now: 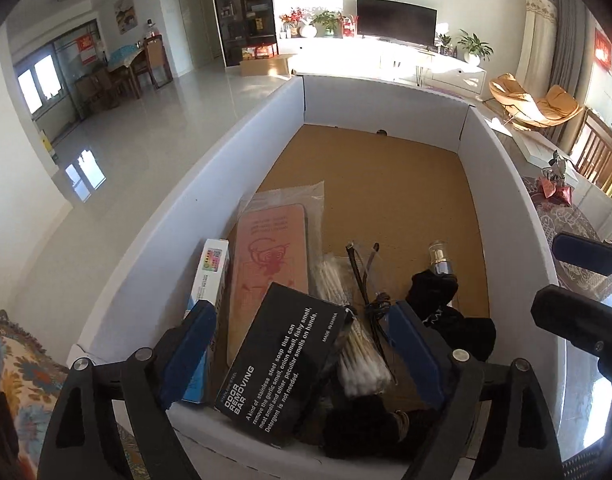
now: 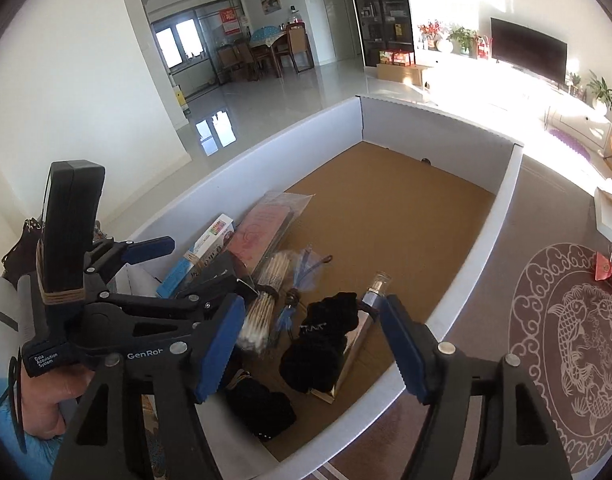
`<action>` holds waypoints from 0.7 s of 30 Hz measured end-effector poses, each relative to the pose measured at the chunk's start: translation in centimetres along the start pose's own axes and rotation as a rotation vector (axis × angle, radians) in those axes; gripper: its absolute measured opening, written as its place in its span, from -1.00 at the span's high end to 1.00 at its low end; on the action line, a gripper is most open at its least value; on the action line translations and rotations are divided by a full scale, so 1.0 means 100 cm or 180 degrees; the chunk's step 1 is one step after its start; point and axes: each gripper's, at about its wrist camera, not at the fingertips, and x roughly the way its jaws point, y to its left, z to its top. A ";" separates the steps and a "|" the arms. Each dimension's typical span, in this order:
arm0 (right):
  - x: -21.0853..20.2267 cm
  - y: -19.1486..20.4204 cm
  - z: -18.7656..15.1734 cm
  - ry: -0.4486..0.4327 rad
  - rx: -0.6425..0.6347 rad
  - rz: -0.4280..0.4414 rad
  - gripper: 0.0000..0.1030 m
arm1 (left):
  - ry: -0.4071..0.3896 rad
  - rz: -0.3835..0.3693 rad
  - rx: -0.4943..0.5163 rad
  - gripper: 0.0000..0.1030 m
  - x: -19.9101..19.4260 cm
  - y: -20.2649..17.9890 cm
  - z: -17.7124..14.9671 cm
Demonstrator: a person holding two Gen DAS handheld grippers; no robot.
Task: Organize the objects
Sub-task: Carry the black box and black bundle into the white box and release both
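Observation:
A white box (image 1: 166, 208) with a brown cardboard floor holds several items at its near end. Among them are a black "Odor Removing Bar" carton (image 1: 282, 364), a blue-and-white carton (image 1: 210, 280), a pink bagged card (image 1: 270, 256), cotton swabs (image 1: 354, 340), a black pouch (image 2: 322, 332) and a perfume bottle (image 2: 370, 300). My left gripper (image 1: 302, 352) is open above the black carton, its pads clear of it. My right gripper (image 2: 312, 346) is open over the pouch and bottle, not touching them. In the right wrist view the left gripper (image 2: 182, 268) appears, held by a hand (image 2: 46, 392).
The box's far half shows bare brown floor (image 2: 406, 208). To the right lie a table mat with a fish pattern (image 2: 578, 340) and a red ornament (image 2: 610, 276). A patterned cloth (image 1: 14, 368) lies left of the box. A living room with a TV lies beyond.

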 end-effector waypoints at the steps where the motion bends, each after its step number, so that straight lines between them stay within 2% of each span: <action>1: -0.009 -0.006 -0.007 -0.0077 0.0011 -0.0050 -0.55 | -0.0057 -0.0010 0.0017 -0.75 -0.006 -0.004 -0.003; 2: -0.020 -0.016 -0.012 -0.0162 0.0017 -0.0127 -0.61 | -0.0117 -0.0028 0.0045 -0.75 -0.013 -0.012 -0.005; 4: -0.038 -0.041 -0.031 -0.0292 0.0013 -0.0336 -0.86 | -0.0250 -0.0076 0.0149 -0.76 -0.027 -0.032 -0.001; 6: -0.054 -0.071 -0.051 -0.0331 0.0020 -0.0607 -0.94 | -0.0373 -0.0137 0.0276 -0.76 -0.042 -0.057 0.001; 8: -0.060 -0.106 -0.076 -0.0247 0.0046 -0.0915 -0.94 | -0.0489 -0.0202 0.0382 -0.78 -0.054 -0.080 0.006; 10: -0.070 -0.144 -0.107 -0.0062 0.0099 -0.1247 -0.93 | -0.0588 -0.0271 0.0458 -0.98 -0.066 -0.100 0.006; 12: -0.082 -0.180 -0.139 0.0080 0.0222 -0.1530 -0.93 | -0.0693 -0.0334 0.0514 -1.00 -0.073 -0.119 0.005; 16: -0.113 -0.229 -0.193 0.0140 0.0507 -0.1843 -0.93 | -0.0686 -0.0440 0.0632 -1.00 -0.079 -0.156 0.000; 21: -0.139 -0.259 -0.228 0.0176 0.0789 -0.2034 -0.93 | -0.0709 -0.0595 0.0780 -1.00 -0.091 -0.195 -0.007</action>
